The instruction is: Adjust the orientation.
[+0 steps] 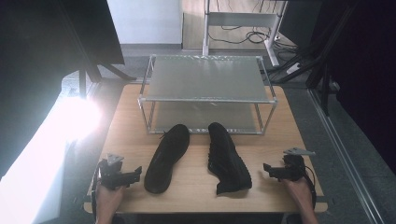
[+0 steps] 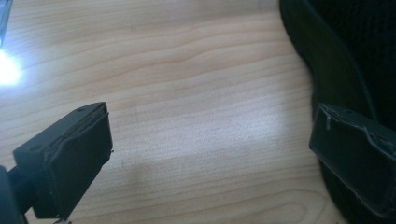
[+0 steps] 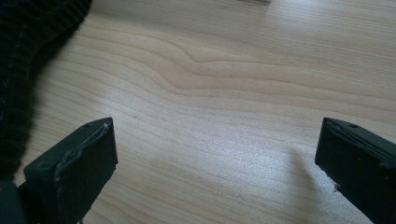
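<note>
Two black shoes lie side by side in the middle of the wooden table (image 1: 275,121), the left shoe (image 1: 167,157) sole down and the right shoe (image 1: 227,159) tipped onto its side (ribbed sole facing right), both toes just in front of the metal rack (image 1: 205,91). The left gripper (image 1: 133,173) sits near the left shoe's heel, jaws spread wide over bare wood. The right gripper (image 1: 270,169), near the right shoe's heel, is likewise wide apart with nothing between.

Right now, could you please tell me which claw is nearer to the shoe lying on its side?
Right. The right claw sits just right of the tipped shoe; the left claw is beyond the upright shoe.
</note>
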Tool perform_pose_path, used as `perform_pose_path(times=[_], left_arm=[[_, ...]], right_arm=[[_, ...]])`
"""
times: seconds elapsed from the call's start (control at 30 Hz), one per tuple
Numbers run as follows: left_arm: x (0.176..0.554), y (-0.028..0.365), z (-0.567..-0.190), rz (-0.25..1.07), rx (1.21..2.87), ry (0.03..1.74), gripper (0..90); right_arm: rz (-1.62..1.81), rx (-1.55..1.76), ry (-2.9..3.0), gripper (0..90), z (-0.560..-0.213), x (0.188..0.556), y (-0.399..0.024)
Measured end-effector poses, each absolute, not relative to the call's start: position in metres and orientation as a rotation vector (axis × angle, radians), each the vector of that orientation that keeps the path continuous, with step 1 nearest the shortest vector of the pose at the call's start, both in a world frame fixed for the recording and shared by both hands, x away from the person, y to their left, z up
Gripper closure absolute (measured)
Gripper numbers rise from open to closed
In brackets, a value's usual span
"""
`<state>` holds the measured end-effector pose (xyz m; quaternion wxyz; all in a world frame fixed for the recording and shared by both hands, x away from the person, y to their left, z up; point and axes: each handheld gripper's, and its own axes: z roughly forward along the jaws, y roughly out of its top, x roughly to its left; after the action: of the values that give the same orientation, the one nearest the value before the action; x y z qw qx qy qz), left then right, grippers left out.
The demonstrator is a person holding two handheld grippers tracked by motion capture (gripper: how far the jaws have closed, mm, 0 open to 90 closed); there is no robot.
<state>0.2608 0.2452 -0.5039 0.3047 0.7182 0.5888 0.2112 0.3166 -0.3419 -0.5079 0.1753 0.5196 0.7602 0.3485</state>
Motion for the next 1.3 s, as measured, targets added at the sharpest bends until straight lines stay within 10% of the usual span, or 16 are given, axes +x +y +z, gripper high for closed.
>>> perform_pose_path(times=[1.3], left_arm=[[0.257, 0.234, -0.513, 0.580, 2.055, 1.436, 2.2]], right_arm=[[1.015, 1.431, 2.188, 1.0, -0.505, 0.317, -0.338]])
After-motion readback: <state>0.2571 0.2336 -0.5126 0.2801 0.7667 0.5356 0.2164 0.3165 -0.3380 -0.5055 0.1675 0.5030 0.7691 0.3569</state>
